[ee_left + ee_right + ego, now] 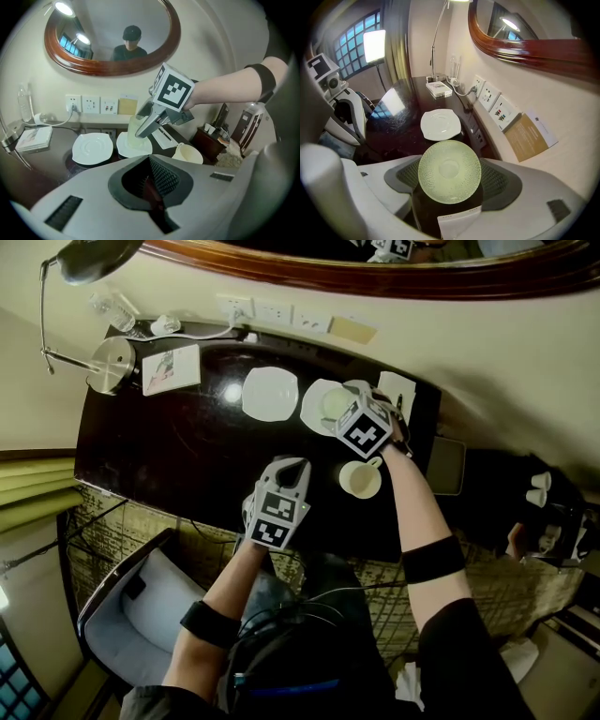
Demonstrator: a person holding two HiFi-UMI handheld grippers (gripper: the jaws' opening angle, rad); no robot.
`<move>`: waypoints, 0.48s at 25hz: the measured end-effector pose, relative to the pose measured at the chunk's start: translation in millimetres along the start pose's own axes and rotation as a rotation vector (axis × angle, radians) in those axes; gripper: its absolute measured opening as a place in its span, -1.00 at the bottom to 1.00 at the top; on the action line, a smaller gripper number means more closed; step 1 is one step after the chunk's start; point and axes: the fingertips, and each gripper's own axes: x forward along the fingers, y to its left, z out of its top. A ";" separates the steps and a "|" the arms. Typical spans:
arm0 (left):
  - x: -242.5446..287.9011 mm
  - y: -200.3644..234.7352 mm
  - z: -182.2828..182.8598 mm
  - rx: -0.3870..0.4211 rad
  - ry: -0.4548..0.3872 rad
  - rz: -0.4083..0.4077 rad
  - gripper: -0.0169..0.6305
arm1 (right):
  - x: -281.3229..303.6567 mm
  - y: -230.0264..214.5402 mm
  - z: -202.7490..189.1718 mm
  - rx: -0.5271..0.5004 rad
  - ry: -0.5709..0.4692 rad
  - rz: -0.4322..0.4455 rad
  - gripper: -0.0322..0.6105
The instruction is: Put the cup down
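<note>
A dark, glossy table (187,451) was set against a cream wall with a row of sockets, under an oval mirror in a brown wooden frame (112,70). Two white, square-edged saucers were laid side by side near the far edge. A cream ceramic cup with a handle (190,153) was placed nearer, to their right.

The task's thing, a pale green cup of pebbled glass (133,129), was held by the right gripper (450,178). Its ribbed pads were pressed to the cup's wall on both sides, with the jaws spread wide around it. The cup was kept upright, so its long axis ran roughly along the jaws and its round mouth was faced by that gripper's camera. It was seen squarely over the right-hand saucer (124,151), with the left-hand saucer (92,148) bare beside it. Whether the base was already resting on the saucer could not be told.

The coming move was judged to turn on that vertical line: the cup had only to be settled onto the plate beneath and let go.

The left gripper (150,185) was closed on nothing and kept nearer the table's front edge, well apart from the cup.
</note>
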 end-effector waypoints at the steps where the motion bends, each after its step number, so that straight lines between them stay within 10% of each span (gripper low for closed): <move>1: 0.5 0.5 -1.0 0.000 0.004 -0.001 -0.95 | 3.5 0.5 -3.1 0.005 0.009 0.009 0.35; 12: -4.2 9.5 -10.4 -0.006 0.024 0.006 -0.95 | 10.7 -9.2 2.2 0.041 -0.015 -0.002 0.40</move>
